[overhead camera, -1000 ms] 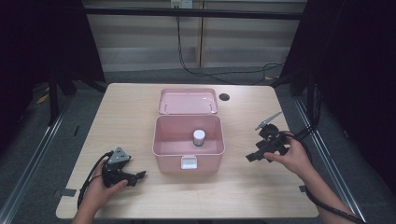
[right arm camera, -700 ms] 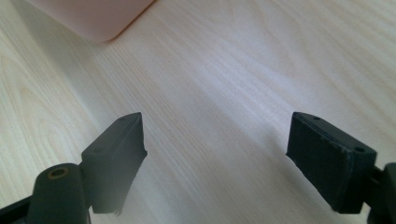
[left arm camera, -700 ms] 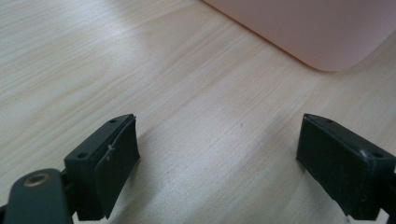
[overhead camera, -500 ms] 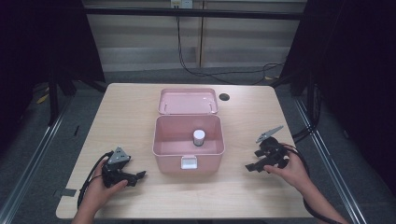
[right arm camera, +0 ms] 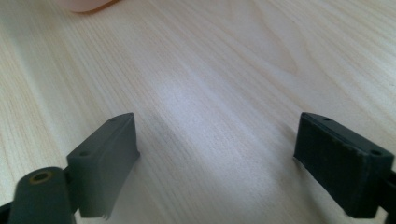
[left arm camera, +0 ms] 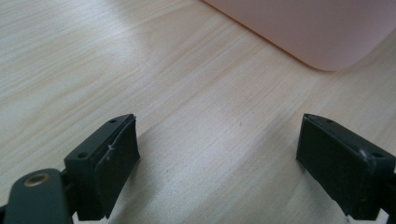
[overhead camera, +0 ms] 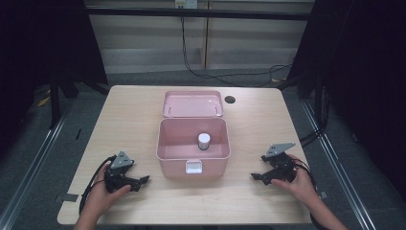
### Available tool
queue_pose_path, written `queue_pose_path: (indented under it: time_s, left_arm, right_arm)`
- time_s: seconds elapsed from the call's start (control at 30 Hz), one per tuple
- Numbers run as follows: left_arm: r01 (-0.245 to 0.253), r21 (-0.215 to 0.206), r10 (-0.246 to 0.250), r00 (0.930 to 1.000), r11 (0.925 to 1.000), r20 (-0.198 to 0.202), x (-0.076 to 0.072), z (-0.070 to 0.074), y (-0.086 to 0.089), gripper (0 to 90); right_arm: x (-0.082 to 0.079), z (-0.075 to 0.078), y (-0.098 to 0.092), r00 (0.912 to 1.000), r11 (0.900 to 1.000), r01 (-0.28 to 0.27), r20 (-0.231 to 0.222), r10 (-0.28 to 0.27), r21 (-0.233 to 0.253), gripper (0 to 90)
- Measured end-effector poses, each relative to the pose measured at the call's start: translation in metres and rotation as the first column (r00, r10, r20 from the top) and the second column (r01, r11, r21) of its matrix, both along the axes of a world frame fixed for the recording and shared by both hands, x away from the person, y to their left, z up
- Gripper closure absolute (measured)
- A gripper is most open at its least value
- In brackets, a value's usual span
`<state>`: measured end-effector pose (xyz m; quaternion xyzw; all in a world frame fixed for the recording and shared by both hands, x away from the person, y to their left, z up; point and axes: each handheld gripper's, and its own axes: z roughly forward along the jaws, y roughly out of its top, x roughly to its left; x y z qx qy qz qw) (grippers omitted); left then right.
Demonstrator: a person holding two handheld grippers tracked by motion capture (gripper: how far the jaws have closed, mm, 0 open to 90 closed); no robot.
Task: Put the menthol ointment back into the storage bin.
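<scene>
A pink box (overhead camera: 193, 163) stands open in the middle of the wooden table (overhead camera: 134, 120), its lid (overhead camera: 192, 104) laid back behind it. Inside it stands a small white cylinder (overhead camera: 204, 141). My left gripper (overhead camera: 139, 181) rests low on the table to the left of the box, open, with bare wood between its jaws (left arm camera: 219, 158); a corner of the pink box (left arm camera: 322, 32) lies ahead of it. My right gripper (overhead camera: 258, 177) sits low on the table to the right of the box, open and empty (right arm camera: 215, 158).
A round dark hole (overhead camera: 230, 99) is set in the table behind the lid, to the right. Black cables run over the floor beyond the far edge. Dark frames stand on both sides of the table.
The right gripper has come down and moved toward the near edge, ending low on the table. The left gripper has stayed in place.
</scene>
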<state>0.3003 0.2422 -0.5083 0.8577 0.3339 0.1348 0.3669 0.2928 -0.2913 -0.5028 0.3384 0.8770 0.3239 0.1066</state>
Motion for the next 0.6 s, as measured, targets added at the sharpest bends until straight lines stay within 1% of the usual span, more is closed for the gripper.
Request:
queue_pose_path:
  time_s: [0.1, 0.2, 0.4, 0.57, 0.6]
  left_arm:
    - [-0.002, -0.003, 0.002, 1.0000, 1.0000, -0.003, -0.0002, -0.0001, -0.0002, 12.4]
    - [-0.003, -0.002, 0.003, 1.0000, 1.0000, -0.002, -0.0004, -0.0001, -0.0002, 12.3]
    - [-0.001, -0.003, 0.001, 1.0000, 1.0000, 0.000, -0.0005, -0.0001, -0.0001, 12.4]
    - [-0.002, -0.004, 0.001, 1.0000, 1.0000, -0.001, -0.0007, -0.0002, 0.0000, 12.3]
    - [-0.002, -0.004, 0.002, 1.0000, 1.0000, -0.002, -0.0009, -0.0001, 0.0000, 12.4]
  right_arm:
    - [-0.0032, -0.0043, -0.0029, 0.9993, 0.999, 0.008, 0.035, -0.009, 0.041, 11.8]
    - [-0.0050, -0.0093, -0.0075, 0.9973, 0.996, -0.003, 0.073, -0.003, 0.086, 12.0]
    - [-0.0039, -0.0093, -0.0087, 0.9974, 0.996, -0.020, 0.070, 0.013, 0.088, 11.7]
    - [-0.0042, -0.0091, -0.0081, 0.9975, 0.996, -0.012, 0.070, 0.006, 0.085, 12.0]
    - [-0.0038, -0.0074, -0.0073, 0.9981, 0.997, -0.006, 0.061, 0.001, 0.072, 13.3]
